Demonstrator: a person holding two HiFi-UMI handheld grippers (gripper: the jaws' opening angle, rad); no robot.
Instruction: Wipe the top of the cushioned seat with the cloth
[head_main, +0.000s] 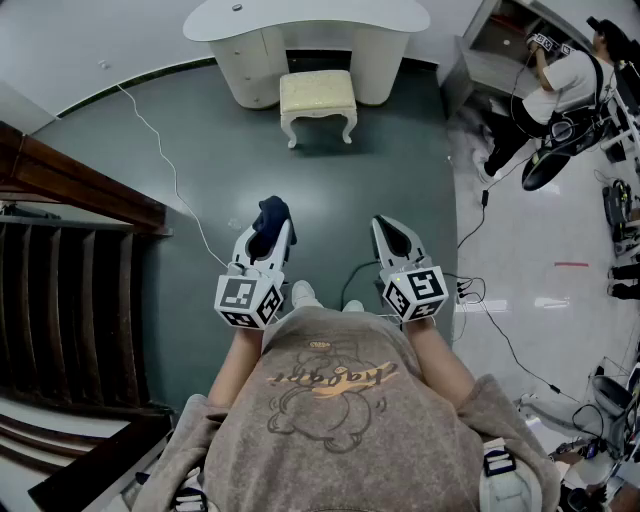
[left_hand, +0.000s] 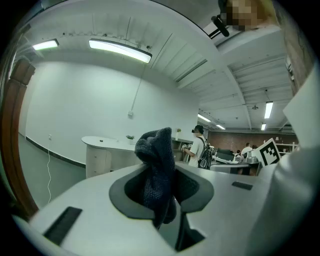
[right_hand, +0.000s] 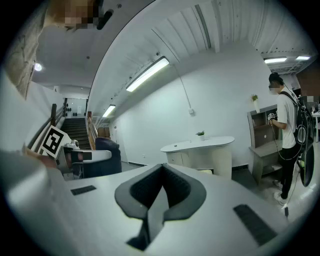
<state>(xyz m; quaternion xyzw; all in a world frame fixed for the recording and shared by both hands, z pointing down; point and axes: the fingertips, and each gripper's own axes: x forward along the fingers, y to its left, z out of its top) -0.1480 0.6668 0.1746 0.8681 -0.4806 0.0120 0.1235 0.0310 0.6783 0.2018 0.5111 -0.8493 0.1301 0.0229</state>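
Note:
A cream cushioned seat (head_main: 317, 92) stands on curved white legs far ahead, in front of a white desk (head_main: 306, 40). My left gripper (head_main: 269, 228) is shut on a dark blue cloth (head_main: 271, 215), which bunches up out of its jaws (left_hand: 156, 170). My right gripper (head_main: 391, 236) is shut with nothing in it, and its jaws meet in the right gripper view (right_hand: 161, 192). Both grippers are held close to the person's chest, well short of the seat.
A dark wooden staircase with a railing (head_main: 75, 260) runs down the left side. A white cable (head_main: 165, 160) trails across the grey floor. Another person (head_main: 560, 85) stands at a shelf unit at the far right, with gear and cables on the pale floor there.

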